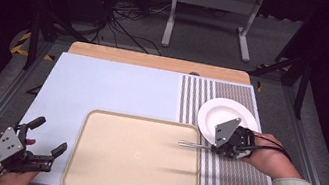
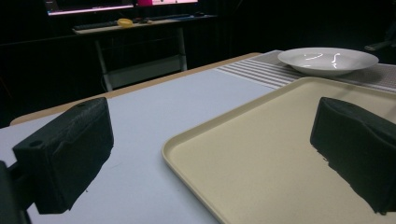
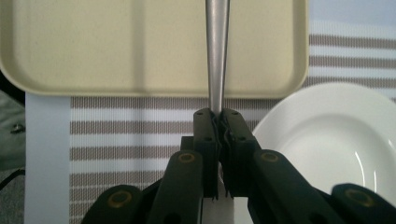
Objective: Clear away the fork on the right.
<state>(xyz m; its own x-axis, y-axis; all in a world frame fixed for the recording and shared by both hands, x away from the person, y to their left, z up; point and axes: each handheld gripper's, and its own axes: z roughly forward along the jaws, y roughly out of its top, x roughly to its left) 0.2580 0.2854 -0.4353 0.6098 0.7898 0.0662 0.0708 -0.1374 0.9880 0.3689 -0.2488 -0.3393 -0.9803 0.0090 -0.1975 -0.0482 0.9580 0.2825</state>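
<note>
A metal utensil (image 3: 217, 51) is clamped by its end in the right claw (image 3: 219, 122), whose jaws are pressed tight on it. The handle is held out over the right edge of the beige tray (image 1: 88, 171), clear of its surface — which utensil it is cannot be told. A white plate (image 1: 215, 112) lies on the striped mat (image 1: 239, 181) just beside that claw. The left claw (image 1: 47, 146) is held wide open and empty at the tray's near left corner, above the desk (image 1: 103, 85).

We see the tray (image 1: 135, 158) at the table's (image 1: 103, 82) near edge. Plate (image 1: 229, 116) sits behind-right on the mat (image 1: 234, 180); utensil (image 1: 194, 145) hangs over the tray's right edge.
</note>
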